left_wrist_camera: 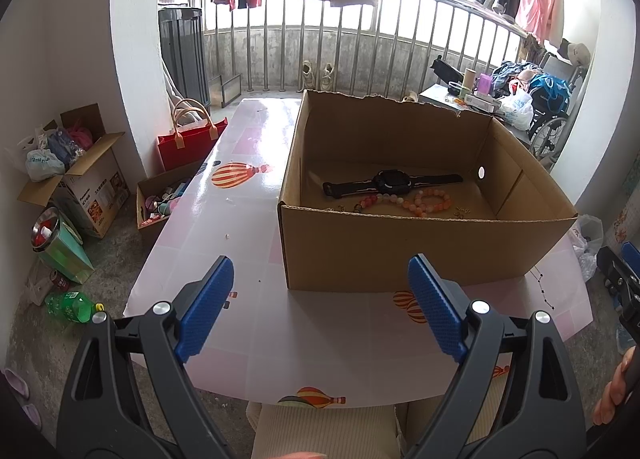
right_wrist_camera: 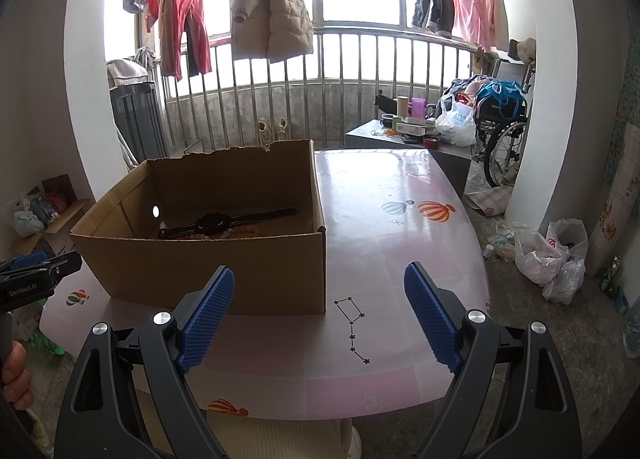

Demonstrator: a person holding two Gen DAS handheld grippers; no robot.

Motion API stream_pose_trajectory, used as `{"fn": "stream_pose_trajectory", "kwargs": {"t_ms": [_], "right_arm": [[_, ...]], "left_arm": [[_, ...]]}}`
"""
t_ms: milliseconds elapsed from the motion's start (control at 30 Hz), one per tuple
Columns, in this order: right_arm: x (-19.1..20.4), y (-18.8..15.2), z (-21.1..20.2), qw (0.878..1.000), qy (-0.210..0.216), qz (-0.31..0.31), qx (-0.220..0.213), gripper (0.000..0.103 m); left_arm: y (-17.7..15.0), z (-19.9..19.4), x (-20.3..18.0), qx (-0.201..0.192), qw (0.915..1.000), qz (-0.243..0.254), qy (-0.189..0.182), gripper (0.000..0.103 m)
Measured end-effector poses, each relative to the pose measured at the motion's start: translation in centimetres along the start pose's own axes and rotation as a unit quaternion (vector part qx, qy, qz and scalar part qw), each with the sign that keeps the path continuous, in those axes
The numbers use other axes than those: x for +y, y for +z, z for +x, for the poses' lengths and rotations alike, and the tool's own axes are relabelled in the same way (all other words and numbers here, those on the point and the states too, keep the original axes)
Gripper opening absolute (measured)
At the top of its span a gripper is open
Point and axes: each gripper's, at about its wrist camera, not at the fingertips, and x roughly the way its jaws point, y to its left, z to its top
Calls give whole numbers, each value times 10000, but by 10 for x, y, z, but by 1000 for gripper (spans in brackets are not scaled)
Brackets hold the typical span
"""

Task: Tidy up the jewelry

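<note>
While both tools are hovering low over the pink balloon-print table [left_wrist_camera: 248, 195], the left gripper [left_wrist_camera: 320, 307] is sitting at the bottom of its frame with its blue pads spread wide and gripping nothing. Above and to the right of those pads, well apart from them, an open cardboard box [left_wrist_camera: 400, 251] is filling the middle of the left view. Inside it, a black watch [left_wrist_camera: 390, 181] is lying flat across the floor, and a string of pink and orange beads [left_wrist_camera: 416, 201] is curling just below it in the picture, nearer the front wall. Small metal pieces beside the beads are too tiny to make out.

From the other side, the right gripper [right_wrist_camera: 320, 307] is likewise standing wide apart and empty at the bottom of its frame. That same box [right_wrist_camera: 224, 267] is lying at centre left there, just beyond the left pad [right_wrist_camera: 206, 319], with the watch [right_wrist_camera: 224, 222] showing over its front wall.
</note>
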Motion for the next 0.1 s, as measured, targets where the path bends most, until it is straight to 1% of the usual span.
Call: {"fn": "stream_pose_trajectory", "kwargs": {"t_ms": [100], "right_arm": [[0,0,0,10000,0,-4,3,85]], "left_arm": [[0,0,0,4,10000,-1,-1,85]]}}
